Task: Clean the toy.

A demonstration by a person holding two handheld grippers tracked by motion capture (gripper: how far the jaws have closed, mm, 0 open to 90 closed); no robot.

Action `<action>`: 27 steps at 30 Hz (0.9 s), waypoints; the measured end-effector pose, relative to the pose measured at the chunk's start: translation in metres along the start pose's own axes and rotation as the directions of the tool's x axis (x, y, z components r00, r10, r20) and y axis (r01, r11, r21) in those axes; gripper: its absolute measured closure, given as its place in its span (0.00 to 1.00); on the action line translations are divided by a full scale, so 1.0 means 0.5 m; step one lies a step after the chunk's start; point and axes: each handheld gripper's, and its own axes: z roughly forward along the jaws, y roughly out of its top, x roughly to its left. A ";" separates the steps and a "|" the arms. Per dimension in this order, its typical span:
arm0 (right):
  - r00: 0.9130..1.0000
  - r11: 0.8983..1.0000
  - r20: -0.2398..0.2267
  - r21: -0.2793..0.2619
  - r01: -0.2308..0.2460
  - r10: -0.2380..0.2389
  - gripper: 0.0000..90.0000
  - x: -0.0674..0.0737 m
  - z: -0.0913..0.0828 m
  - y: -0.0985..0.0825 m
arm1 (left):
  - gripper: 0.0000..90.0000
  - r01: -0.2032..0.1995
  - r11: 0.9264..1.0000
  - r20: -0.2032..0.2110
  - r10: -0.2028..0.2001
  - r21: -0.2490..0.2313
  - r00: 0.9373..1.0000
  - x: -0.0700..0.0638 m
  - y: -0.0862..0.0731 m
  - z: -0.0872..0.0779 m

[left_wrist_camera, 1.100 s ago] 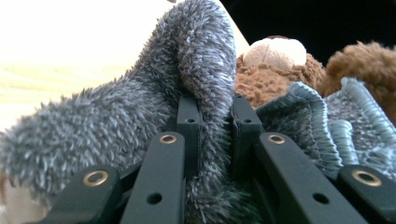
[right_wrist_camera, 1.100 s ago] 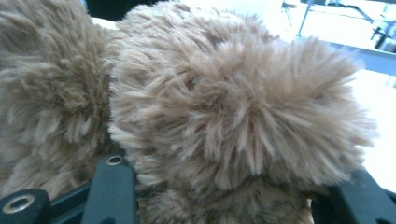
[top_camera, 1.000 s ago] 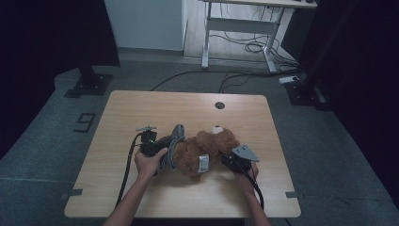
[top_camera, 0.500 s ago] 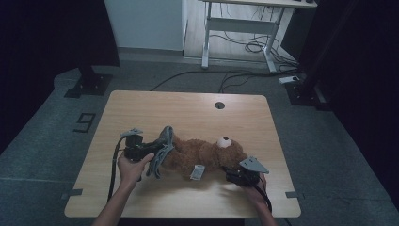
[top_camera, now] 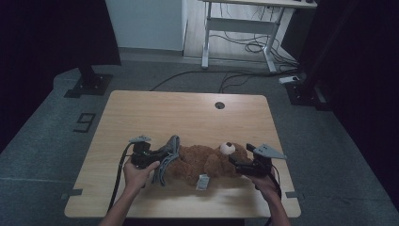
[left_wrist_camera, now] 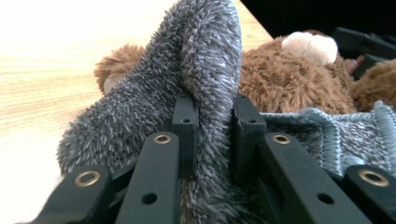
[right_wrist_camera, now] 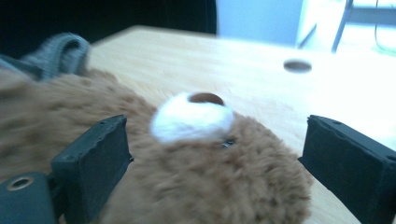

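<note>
A brown teddy bear [top_camera: 202, 160] lies on its back across the wooden table [top_camera: 188, 113], head to the right. A grey fuzzy knitted garment [top_camera: 168, 155] covers its left end. My left gripper [top_camera: 162, 153] is shut on a fold of that grey garment [left_wrist_camera: 205, 51], pads pinching the pile [left_wrist_camera: 212, 116]. My right gripper [top_camera: 234, 162] hovers at the bear's head, and its jaws have just been opening. In the right gripper view they stand wide [right_wrist_camera: 219, 154] on either side of the head [right_wrist_camera: 210, 186], apart from it, with the white snout [right_wrist_camera: 194, 116] just beyond.
A white tag [top_camera: 203, 182] sticks out from the bear's side toward the near edge. A round cable hole [top_camera: 219, 105] sits near the table's far edge. Beyond the table stand a desk frame [top_camera: 235, 28] and floor cables [top_camera: 244, 47].
The bear has gone from bunched up to stretched flat, head to the right. My left gripper pulled the grey garment leftward. My right gripper opened off the bear's head, rose and moved right.
</note>
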 end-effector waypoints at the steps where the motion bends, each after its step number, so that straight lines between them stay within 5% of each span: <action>1: 1.000 0.998 0.009 0.061 -0.007 0.006 0.07 -0.005 0.014 0.002 | 0.83 0.003 1.000 0.001 -0.003 0.006 1.000 -0.001 -0.001 0.001; 3: 1.000 0.988 0.017 0.153 -0.015 0.012 0.05 -0.013 0.037 -0.010 | 0.83 0.011 1.000 0.009 -0.011 0.020 1.000 -0.001 -0.006 0.002; 7: 0.991 0.960 -0.044 0.256 -0.113 0.129 0.05 -0.023 0.065 -0.047 | 0.83 0.025 0.995 0.040 -0.029 0.101 0.999 -0.002 -0.024 0.026; 11: 0.994 0.963 -0.054 0.260 -0.074 0.091 0.28 -0.007 0.062 -0.050 | 0.84 0.049 0.992 0.052 -0.055 0.118 0.997 -0.009 -0.033 0.055; 16: 0.999 0.980 -0.025 0.194 0.048 -0.043 0.47 0.026 0.061 -0.041 | 0.85 0.084 0.994 0.068 -0.089 0.071 0.994 -0.014 -0.029 0.066; 21: 0.999 0.998 0.022 0.059 0.024 -0.025 0.53 0.038 0.071 -0.034 | 0.85 0.092 0.995 0.050 -0.093 0.026 0.994 -0.006 -0.016 0.058; 27: 0.995 0.998 0.094 -0.042 0.049 -0.045 0.52 0.050 0.107 -0.006 | 0.85 0.105 0.992 -0.002 -0.105 -0.064 0.994 0.024 0.046 0.054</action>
